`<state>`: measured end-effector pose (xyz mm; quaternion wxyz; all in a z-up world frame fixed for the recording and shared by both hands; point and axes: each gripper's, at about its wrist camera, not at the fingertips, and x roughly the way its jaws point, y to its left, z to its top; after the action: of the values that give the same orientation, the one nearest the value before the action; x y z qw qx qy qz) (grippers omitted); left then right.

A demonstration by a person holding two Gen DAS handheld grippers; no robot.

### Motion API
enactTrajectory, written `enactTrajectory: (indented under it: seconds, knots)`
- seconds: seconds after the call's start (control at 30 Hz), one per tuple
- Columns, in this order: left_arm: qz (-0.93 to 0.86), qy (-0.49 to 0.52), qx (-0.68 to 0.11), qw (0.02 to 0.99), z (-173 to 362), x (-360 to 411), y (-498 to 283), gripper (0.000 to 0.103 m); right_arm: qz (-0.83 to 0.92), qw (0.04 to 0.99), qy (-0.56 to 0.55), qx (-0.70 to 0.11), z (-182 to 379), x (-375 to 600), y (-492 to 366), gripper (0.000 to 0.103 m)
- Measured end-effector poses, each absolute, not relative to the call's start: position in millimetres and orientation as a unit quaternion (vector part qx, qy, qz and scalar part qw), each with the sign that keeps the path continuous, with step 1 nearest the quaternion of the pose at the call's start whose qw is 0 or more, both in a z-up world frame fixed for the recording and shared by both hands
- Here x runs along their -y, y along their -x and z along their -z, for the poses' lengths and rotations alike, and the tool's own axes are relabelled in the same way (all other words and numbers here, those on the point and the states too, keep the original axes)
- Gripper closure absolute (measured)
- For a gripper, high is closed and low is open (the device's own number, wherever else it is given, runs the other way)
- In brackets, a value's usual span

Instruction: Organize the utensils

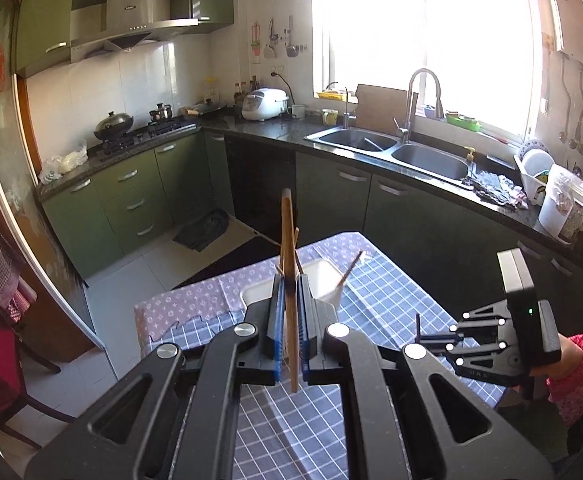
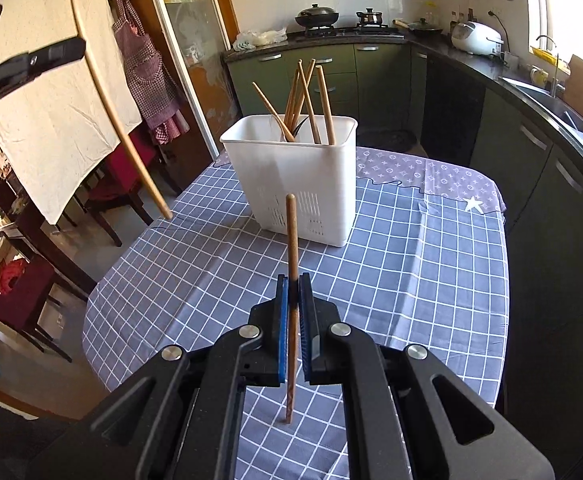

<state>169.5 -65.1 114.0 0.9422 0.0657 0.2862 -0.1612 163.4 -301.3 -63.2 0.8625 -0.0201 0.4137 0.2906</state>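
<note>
A white utensil holder (image 2: 299,184) stands on the checked tablecloth (image 2: 411,264) with several wooden chopsticks (image 2: 311,100) in it. It also shows in the left wrist view (image 1: 323,280), partly hidden by the fingers. My left gripper (image 1: 290,284) is shut on a long wooden utensil (image 1: 288,236), held upright above the table. That gripper also shows in the right wrist view (image 2: 57,53) at upper left, with the long wooden utensil (image 2: 123,136) slanting down. My right gripper (image 2: 293,284) is shut on a wooden chopstick (image 2: 291,240), upright, short of the holder. It shows from outside in the left wrist view (image 1: 419,332).
Green kitchen cabinets (image 1: 331,184), a double sink (image 1: 391,148) and a stove (image 1: 143,132) run along the far wall. Dark chairs (image 2: 31,292) stand beside the table's left side. A purple patterned cloth (image 2: 431,172) covers the table's far end.
</note>
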Motion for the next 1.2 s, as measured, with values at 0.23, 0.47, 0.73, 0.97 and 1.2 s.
enactTrajectory:
  seconds: [0.23,0.47,0.73,0.97,1.2]
  knots:
    - [0.146,-0.052,-0.264,0.952,-142,66,-209,0.097,-0.292,0.864,0.014,-0.41,65,306,-162,0.097]
    - [0.142,-0.044,-0.284,0.947,-130,60,-215,0.097,-0.302,0.864,0.01,-0.402,60,305,-160,0.097]
    - [0.125,-0.01,-0.355,0.926,-77,25,-197,0.096,-0.329,0.887,-0.003,-0.324,-12,290,-163,0.097]
    - [0.105,0.033,-0.425,0.899,-17,1,-187,0.086,-0.323,0.915,-0.031,-0.238,-104,273,-191,0.097]
    - [0.1,0.04,-0.442,0.891,2,-8,-175,0.086,-0.265,0.935,-0.021,-0.233,-124,258,-251,0.097]
